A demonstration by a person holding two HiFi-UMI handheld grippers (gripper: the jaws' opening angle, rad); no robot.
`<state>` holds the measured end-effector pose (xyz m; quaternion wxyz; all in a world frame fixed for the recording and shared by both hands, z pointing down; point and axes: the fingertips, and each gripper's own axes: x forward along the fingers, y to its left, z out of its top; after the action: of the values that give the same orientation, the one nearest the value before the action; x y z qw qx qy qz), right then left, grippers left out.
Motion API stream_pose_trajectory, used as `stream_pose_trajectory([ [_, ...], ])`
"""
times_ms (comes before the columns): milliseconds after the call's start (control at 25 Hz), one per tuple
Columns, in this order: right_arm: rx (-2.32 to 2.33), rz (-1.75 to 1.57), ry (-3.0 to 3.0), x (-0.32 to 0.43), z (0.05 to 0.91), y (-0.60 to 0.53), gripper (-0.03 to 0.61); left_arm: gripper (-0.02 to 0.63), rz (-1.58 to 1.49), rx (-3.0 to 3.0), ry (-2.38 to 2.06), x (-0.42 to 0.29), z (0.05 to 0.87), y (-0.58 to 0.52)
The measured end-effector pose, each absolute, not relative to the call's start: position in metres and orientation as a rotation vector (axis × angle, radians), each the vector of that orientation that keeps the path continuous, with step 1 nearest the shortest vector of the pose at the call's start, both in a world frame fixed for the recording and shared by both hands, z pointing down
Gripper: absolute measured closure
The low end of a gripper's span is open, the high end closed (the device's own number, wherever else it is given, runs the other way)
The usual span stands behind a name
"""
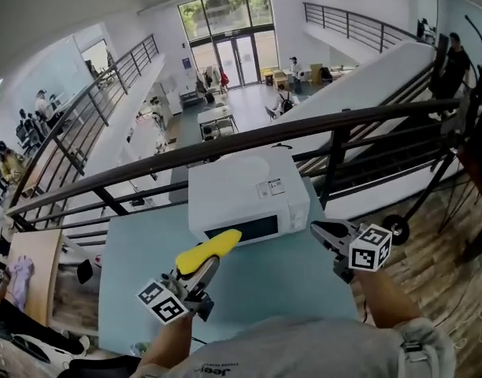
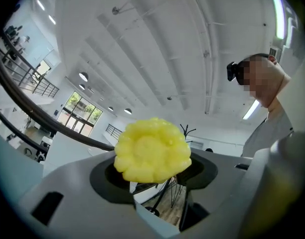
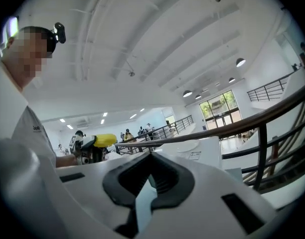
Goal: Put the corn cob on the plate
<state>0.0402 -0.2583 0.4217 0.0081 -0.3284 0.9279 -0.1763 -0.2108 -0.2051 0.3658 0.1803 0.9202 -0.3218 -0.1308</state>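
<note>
A yellow corn cob (image 1: 208,252) is held level above the light blue table (image 1: 272,294), pointing at the front of the white microwave (image 1: 249,191). My left gripper (image 1: 200,270) is shut on it at the near end. In the left gripper view the cob's end (image 2: 152,151) fills the space between the jaws. The right gripper (image 1: 318,228) hovers to the right of the microwave with its jaws together and nothing in them. The right gripper view shows those shut jaws (image 3: 151,158) and the cob (image 3: 105,140) off to the left. No plate is in view.
A dark handrail (image 1: 225,144) runs behind the table, with an open hall far below. The microwave stands at the table's far edge with its door shut. A wooden floor (image 1: 430,235) lies to the right, where a black stand's wheel (image 1: 398,228) sits.
</note>
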Motion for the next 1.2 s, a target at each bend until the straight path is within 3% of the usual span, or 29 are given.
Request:
stream_pose_trajectory([
  [360,-0.946,-0.566,2.995,0.020,0.409,-0.290,0.561,0.350,-0.410,2.586,-0.975,-0.214,0.366,-0.220],
  [1200,-0.905,-0.421,2.999,0.049,0.421,-0.414,0.561,0.348,-0.307,2.696,-0.928,-0.162,0.361,-0.366],
])
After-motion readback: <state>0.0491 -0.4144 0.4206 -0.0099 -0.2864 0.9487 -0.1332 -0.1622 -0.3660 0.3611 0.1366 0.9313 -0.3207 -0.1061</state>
